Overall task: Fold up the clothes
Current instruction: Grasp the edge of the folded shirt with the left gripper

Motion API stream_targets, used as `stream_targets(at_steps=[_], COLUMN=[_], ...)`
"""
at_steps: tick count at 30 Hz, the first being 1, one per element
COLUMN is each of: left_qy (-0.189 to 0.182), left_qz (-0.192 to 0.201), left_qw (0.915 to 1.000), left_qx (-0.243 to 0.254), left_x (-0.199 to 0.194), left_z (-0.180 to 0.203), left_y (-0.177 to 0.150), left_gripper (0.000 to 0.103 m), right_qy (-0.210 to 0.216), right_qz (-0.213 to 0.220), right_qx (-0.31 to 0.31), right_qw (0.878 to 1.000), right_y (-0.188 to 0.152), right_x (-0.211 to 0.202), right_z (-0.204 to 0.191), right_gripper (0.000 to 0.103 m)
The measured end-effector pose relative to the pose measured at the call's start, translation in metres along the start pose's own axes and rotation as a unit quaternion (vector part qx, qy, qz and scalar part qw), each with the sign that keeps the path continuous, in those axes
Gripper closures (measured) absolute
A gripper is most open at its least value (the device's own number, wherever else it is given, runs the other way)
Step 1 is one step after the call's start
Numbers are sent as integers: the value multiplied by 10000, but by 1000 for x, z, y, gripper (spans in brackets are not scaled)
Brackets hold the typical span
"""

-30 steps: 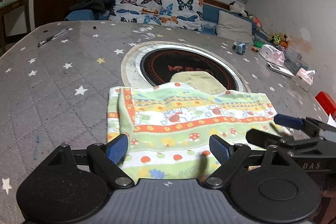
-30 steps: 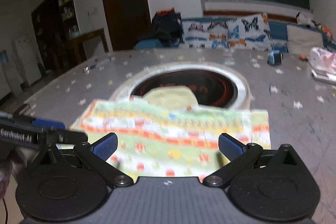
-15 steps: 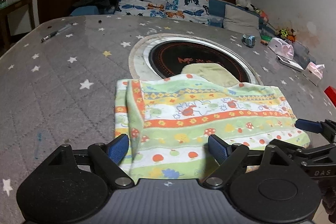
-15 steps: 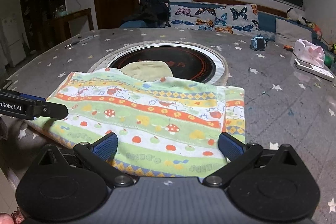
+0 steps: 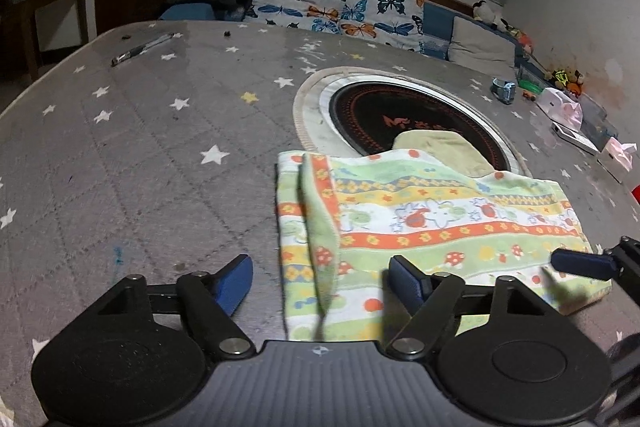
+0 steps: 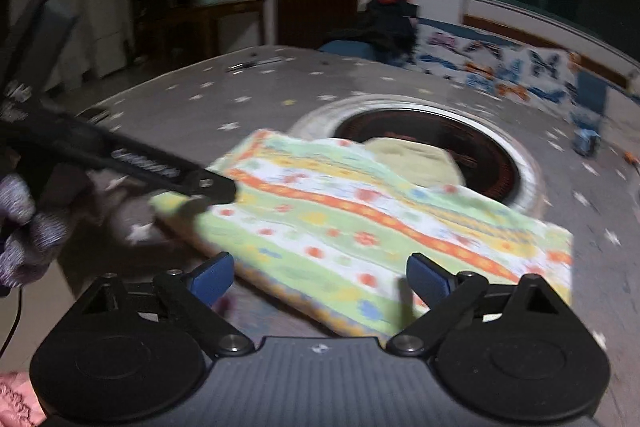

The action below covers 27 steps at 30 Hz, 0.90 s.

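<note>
A green, orange and white patterned garment (image 5: 420, 223) lies folded flat on the grey star-print table cover (image 5: 140, 155), its left edge doubled over. It also shows in the right wrist view (image 6: 360, 227), blurred. A plain yellow-green cloth (image 5: 444, 147) sticks out from under its far edge. My left gripper (image 5: 320, 283) is open and empty above the garment's near left corner. My right gripper (image 6: 320, 279) is open and empty over the garment's near edge. One right fingertip (image 5: 580, 263) shows at the garment's right corner.
A round black and white hotplate inset (image 5: 400, 115) sits behind the garment. A pen (image 5: 140, 47) lies at the far left. A small blue object (image 5: 504, 91), boxes and tissue packs (image 5: 564, 111) line the right side. A butterfly-print sofa (image 5: 340, 7) stands behind.
Both grippers have swung to the left, so the garment now sits to the right in each view. The garment lies as before. Both stay open.
</note>
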State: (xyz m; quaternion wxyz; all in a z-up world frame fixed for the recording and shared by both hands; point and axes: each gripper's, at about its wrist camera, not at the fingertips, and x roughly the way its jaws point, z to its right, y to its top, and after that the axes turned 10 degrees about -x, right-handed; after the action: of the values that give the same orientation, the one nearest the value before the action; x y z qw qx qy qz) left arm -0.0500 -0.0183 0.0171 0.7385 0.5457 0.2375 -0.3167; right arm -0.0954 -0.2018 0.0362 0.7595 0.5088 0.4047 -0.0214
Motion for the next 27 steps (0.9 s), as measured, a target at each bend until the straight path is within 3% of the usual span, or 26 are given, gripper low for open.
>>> stream_targets(at_steps=[10, 17, 21, 24, 27], left_qy=[-178, -454, -603, -761, -917], left_qz=[7, -91, -221, -358, -494], left_qw=[9986, 9939, 9891, 9825, 9742], left_qx=[-494, -1002, -1323, -1664, -2002], left_x=[-8, -13, -12, -9, -5], left_z=[-26, -40, -42, -45, -48], left_y=[16, 24, 24, 25, 25], left_gripper=[30, 28, 24, 19, 19], right_qy=[482, 640, 622, 649, 664], right_qz=[28, 38, 74, 165, 292], right_qx=[-1095, -1453, -1528, -1441, -1287], right_qw=[9928, 9873, 9863, 9873, 9890], right_y=[28, 38, 40, 42, 45], right_x=[22, 36, 37, 34, 27], right_z=[-48, -65, -67, -65, -60], right_gripper=[20, 45, 71, 82, 85])
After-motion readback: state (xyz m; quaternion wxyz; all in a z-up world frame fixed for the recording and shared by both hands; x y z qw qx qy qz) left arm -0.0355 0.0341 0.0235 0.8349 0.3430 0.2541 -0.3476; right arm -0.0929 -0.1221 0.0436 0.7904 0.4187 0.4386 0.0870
